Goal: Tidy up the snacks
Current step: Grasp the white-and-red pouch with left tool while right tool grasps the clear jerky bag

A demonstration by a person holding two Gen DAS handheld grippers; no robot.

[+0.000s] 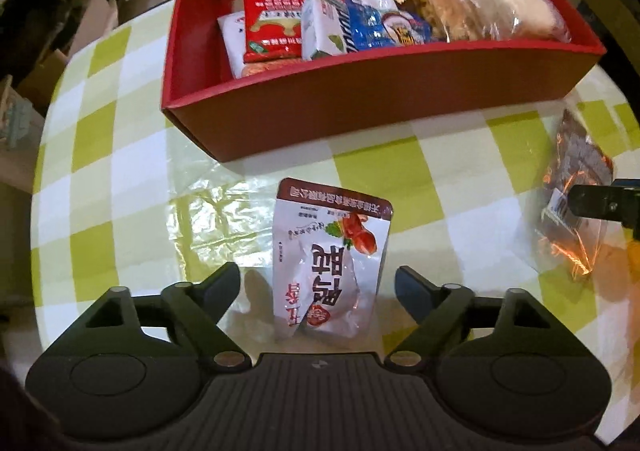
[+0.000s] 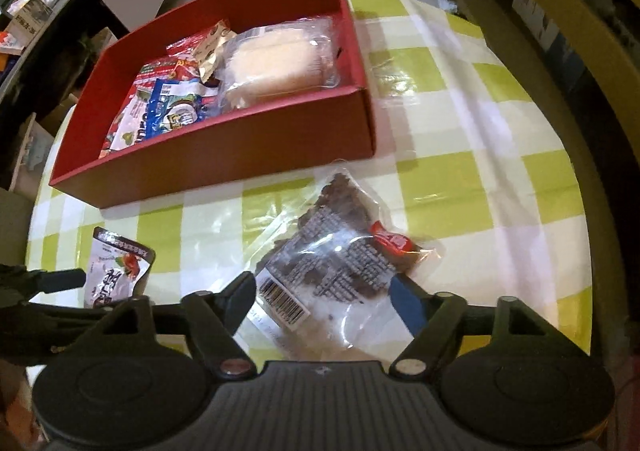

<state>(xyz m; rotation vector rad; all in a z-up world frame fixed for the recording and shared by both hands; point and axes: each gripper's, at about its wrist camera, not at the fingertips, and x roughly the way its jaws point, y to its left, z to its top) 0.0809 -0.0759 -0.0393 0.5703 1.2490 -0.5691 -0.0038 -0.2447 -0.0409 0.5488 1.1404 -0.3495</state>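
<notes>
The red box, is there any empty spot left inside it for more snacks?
Yes. The red box has bare floor at its left end, between the left wall and the white packet, and along the near wall. The middle and right end are crowded, with packets piled up and a clear bag of cake filling the right corner. The table right of the box is bare too.
</notes>
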